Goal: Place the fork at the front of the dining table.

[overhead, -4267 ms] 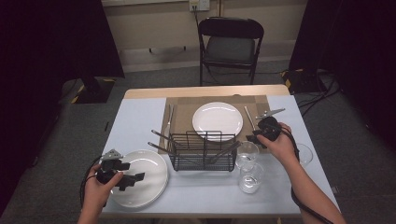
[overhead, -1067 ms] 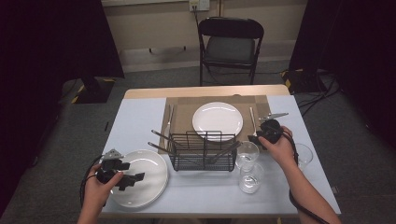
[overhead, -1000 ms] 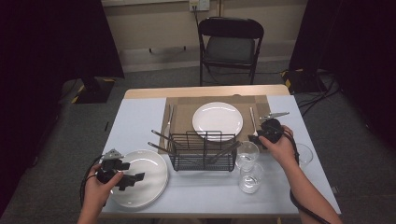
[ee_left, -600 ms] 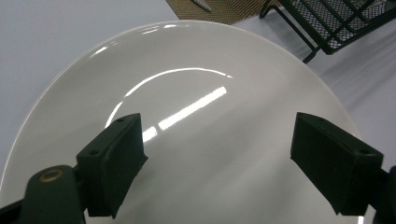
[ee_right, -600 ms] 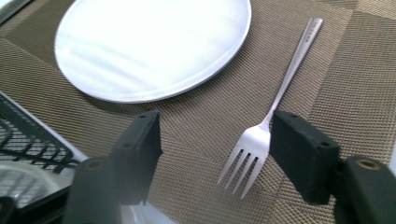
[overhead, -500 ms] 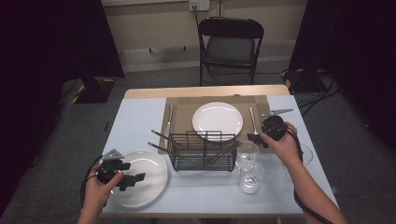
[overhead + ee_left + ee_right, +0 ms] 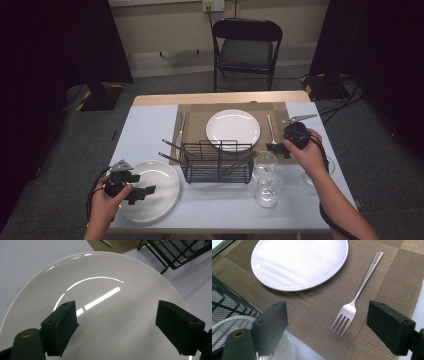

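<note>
Lifted slightly off the brown woven placemat (image 7: 387,277), the right gripper (image 7: 337,327) is seen with jaws just opened, empty; the silver metal fork (image 7: 359,297) lies released beside the white round plate (image 7: 299,262). A careless descent could knock the fork askew. Open too, the left gripper (image 7: 115,325) is held over a second white plate (image 7: 100,302).

A: Table (image 7: 150,125), far half?
B: Placemat (image 7: 195,117) at the far edge, centred. On it: plate (image 7: 233,129) mid-mat; fork (image 7: 359,293) by the mat's right edge.

A: Near half?
B: Wire rack (image 7: 217,162) at centre, overlapping the mat's near edge. Second plate (image 7: 159,186) at the near-left corner. Two glasses (image 7: 264,164) just right of the rack, one nearer the near edge.
</note>
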